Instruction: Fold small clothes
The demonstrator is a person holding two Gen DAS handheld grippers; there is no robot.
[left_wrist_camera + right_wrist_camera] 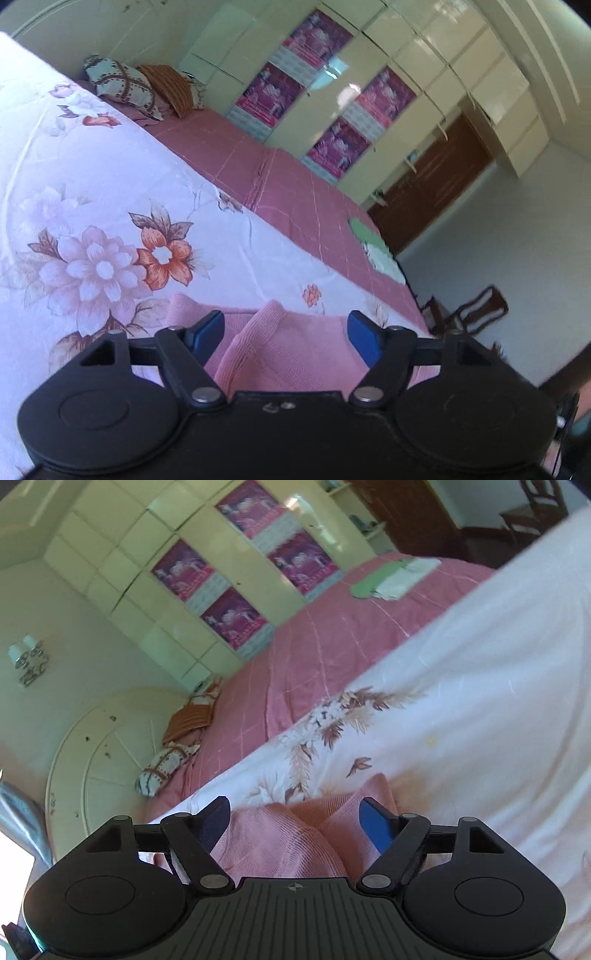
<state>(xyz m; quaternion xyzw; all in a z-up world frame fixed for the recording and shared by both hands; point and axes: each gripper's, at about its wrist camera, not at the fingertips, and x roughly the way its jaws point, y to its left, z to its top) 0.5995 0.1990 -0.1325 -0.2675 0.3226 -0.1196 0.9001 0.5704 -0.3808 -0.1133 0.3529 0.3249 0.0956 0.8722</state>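
A small pink knitted garment point(288, 354) lies on a white floral sheet point(110, 221) on the bed. My left gripper point(286, 332) is open, its blue-padded fingers either side of a raised fold of the garment, just above it. The garment also shows in the right wrist view point(295, 834), bunched with a crease in its middle. My right gripper point(295, 819) is open, its fingers astride the garment. Most of the garment is hidden under both gripper bodies.
Beyond the floral sheet point(461, 720) lies a pink bedspread point(295, 184). Green and white folded cloths point(373, 247) sit at its far edge. Pillows point(125, 86) rest at the headboard. A wardrobe with posters point(332, 92) lines the wall. A wooden chair point(476, 306) stands beyond the bed.
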